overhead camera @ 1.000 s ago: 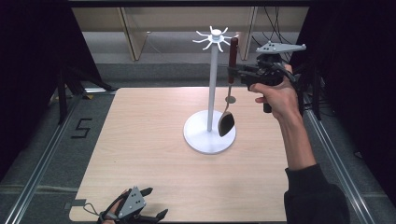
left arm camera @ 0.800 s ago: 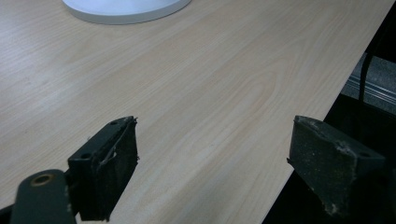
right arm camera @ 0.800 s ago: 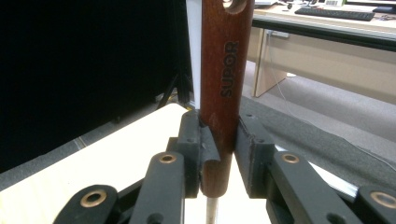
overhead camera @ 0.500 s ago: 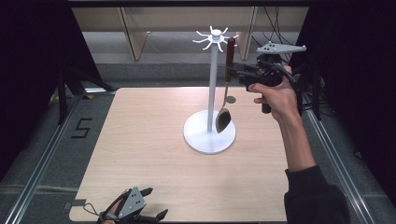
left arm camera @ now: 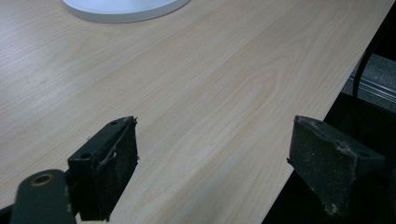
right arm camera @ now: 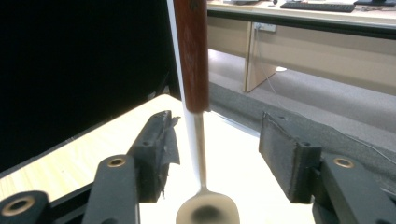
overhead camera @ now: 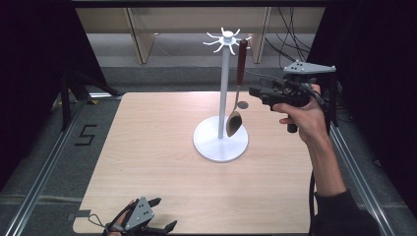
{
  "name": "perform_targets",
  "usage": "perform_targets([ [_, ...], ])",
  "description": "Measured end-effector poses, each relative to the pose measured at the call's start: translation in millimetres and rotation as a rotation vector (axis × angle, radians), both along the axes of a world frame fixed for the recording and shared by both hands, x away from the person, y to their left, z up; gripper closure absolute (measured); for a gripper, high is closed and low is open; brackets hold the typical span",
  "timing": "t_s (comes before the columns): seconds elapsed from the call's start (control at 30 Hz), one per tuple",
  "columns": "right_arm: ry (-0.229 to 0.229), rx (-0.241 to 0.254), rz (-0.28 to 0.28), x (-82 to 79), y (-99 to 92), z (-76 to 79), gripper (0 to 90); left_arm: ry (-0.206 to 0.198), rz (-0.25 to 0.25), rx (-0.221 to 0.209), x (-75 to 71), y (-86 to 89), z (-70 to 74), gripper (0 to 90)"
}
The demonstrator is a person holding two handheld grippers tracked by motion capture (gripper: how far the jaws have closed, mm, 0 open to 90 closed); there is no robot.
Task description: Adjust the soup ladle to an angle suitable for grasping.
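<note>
A spoon (overhead camera: pixel 238 93) with a red-brown handle (right arm camera: pixel 191 56) hangs bowl down from a hook at the top of the white stand (overhead camera: pixel 224 88). My right gripper (overhead camera: pixel 253 92) is level with the spoon's stem, just to its right and apart from it. Its jaws have just been opening. In the right gripper view the spoon hangs in the gap of my right gripper (right arm camera: pixel 215 135), and neither pad touches it. My left gripper (overhead camera: pixel 164 214) rests open at the table's near edge with nothing in it. The left gripper view shows the open left gripper (left arm camera: pixel 212 158) over bare wood.
The stand's round white base (overhead camera: pixel 211 145) sits right of the wooden table's (overhead camera: pixel 147 147) middle; its edge (left arm camera: pixel 121 7) appears ahead of the left gripper. Dark floor and metal rails (overhead camera: pixel 44 167) flank the table. A cable (overhead camera: pixel 311 196) trails along the right forearm.
The right gripper has let go of the spoon's handle, opened, and drawn back to the right and slightly down. The spoon now hangs free on the hook. The left gripper has not moved.
</note>
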State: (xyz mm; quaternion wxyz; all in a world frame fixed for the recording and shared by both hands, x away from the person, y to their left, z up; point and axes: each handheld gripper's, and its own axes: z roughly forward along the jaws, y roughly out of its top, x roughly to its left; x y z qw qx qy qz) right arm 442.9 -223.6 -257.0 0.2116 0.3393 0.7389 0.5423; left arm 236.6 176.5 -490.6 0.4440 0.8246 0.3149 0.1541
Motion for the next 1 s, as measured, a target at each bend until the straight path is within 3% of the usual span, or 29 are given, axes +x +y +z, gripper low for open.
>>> perform_targets([
  [0.07,0.015,0.004,0.0,-4.0,-1.4,-2.9,44.5,0.005,0.007,-0.011,-0.4,-0.7,-0.4,14.9],
  [0.17,0.004,0.008,0.0,-6.9,-2.7,-5.7,44.1,-0.004,-0.005,0.006,0.2,0.5,0.3,14.9],
  [0.2,-0.006,0.007,-0.004,-9.8,-3.6,-8.2,43.5,0.007,0.018,-0.032,-0.8,-1.9,-0.9,14.9],
  [0.23,-0.013,0.002,0.004,-10.1,-4.1,-9.6,43.5,0.007,0.018,-0.032,-0.8,-1.9,-0.9,14.9],
  [0.27,-0.013,0.002,0.004,-10.1,-4.1,-9.6,43.5,0.005,0.004,-0.003,-0.2,0.1,0.0,14.9],
  [0.37,-0.018,-0.008,0.009,-15.2,-4.7,-13.2,43.3,0.005,0.008,-0.013,-0.4,-0.8,-0.5,14.9],
  [0.43,0.006,0.004,0.015,-21.2,-3.9,-16.6,42.8,0.005,0.007,-0.011,-0.3,-0.8,-0.4,14.9],
  [0.63,-0.028,-0.017,0.015,-26.9,-6.1,-22.7,40.9,0.005,0.008,-0.012,-0.4,-0.8,-0.5,14.9],
  [1.0,-0.011,0.021,0.028,-39.8,-10.4,-39.5,40.6,0.004,0.008,-0.01,-0.5,-0.7,-0.4,14.9],
])
